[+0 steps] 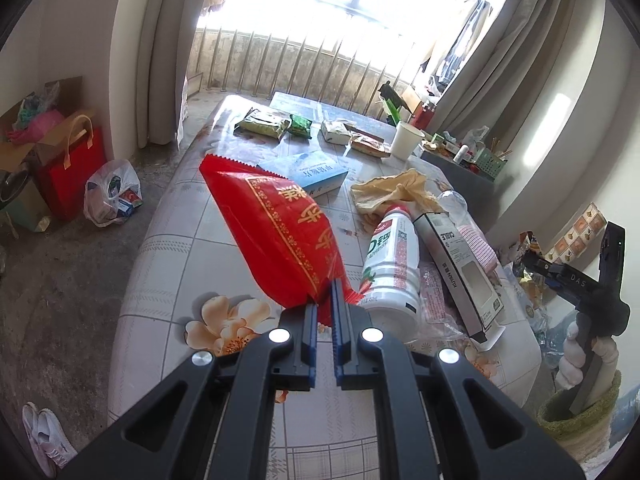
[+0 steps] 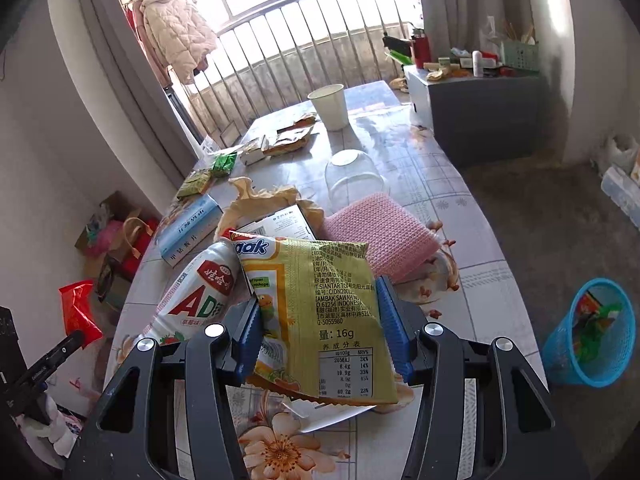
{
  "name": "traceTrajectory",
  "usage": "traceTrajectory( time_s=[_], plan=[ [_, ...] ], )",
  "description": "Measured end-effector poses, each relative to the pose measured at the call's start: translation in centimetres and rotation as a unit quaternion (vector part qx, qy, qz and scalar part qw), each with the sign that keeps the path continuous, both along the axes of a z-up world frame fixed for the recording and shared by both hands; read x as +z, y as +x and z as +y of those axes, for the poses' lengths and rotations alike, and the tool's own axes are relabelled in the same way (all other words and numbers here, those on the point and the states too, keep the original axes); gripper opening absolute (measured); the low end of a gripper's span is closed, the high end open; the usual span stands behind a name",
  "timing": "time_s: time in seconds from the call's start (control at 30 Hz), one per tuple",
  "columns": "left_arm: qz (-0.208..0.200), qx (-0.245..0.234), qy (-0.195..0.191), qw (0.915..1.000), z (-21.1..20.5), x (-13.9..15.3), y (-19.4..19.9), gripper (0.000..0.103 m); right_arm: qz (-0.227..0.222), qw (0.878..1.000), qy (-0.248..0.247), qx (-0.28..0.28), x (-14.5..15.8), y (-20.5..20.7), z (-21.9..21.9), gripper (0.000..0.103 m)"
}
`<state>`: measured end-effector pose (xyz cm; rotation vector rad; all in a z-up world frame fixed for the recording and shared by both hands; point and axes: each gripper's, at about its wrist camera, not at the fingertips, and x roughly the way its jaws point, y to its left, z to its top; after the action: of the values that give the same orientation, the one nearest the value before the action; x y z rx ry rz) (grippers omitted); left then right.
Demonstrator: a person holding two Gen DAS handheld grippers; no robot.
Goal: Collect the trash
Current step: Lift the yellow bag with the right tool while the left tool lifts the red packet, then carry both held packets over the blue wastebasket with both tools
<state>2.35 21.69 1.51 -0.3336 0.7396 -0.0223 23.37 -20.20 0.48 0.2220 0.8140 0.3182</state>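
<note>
Left wrist view, left hand-held gripper (image 1: 325,294) pinching red wrapper (image 1: 276,232), long axis slanting up-left

The bench (image 1: 168,248) wears a pale cloth of grey tile squares with peach flowers. The wrapper (image 1: 276,236) in the left gripper (image 1: 325,300) is bright red with gold lettering and a gold patterned border. The snack packet (image 2: 320,312) in the right gripper (image 2: 320,320) is yellow-gold with black print. Both grippers are black with blue pads. The bottle (image 2: 192,300) is white with red and green letters. A knitted cloth (image 2: 380,236) is pink, the bin (image 2: 588,332) blue mesh.
</note>
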Motion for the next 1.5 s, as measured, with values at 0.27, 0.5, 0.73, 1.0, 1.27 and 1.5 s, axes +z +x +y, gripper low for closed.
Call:
traceTrajectory(
  time_s=[0.27,0.5,0.73,1.0,1.27,1.5],
  plan=[
    [-0.033,-0.005,0.002,0.9995,-1.2,2.7,-1.5,0.006,-0.026,0.999,0.017,0.013,1.8,-1.0,0.2,0.049],
    [-0.043,-0.030,0.004,0.9986,-3.3,3.7,-1.6,0.006,-0.037,0.999,0.026,0.014,2.4,-1.8,-0.3,0.049],
    [-0.046,-0.052,0.004,0.9976,-5.1,4.1,-1.5,0.006,-0.039,0.999,0.032,0.008,2.5,-2.4,-1.0,0.049],
    [-0.049,-0.095,0.012,0.9942,-7.9,4.7,-0.6,0.006,-0.051,0.998,0.044,-0.013,3.0,-3.7,-3.0,0.049],
    [-0.048,-0.230,0.016,0.9718,-16.6,5.7,3.2,0.006,-0.061,0.991,0.049,-0.107,2.9,-7.9,-9.8,0.049],
    [-0.025,-0.387,0.024,0.9212,-29.8,5.7,6.9,0.006,-0.043,0.952,0.052,-0.299,0.9,-13.7,-22.2,0.050]
  ],
)
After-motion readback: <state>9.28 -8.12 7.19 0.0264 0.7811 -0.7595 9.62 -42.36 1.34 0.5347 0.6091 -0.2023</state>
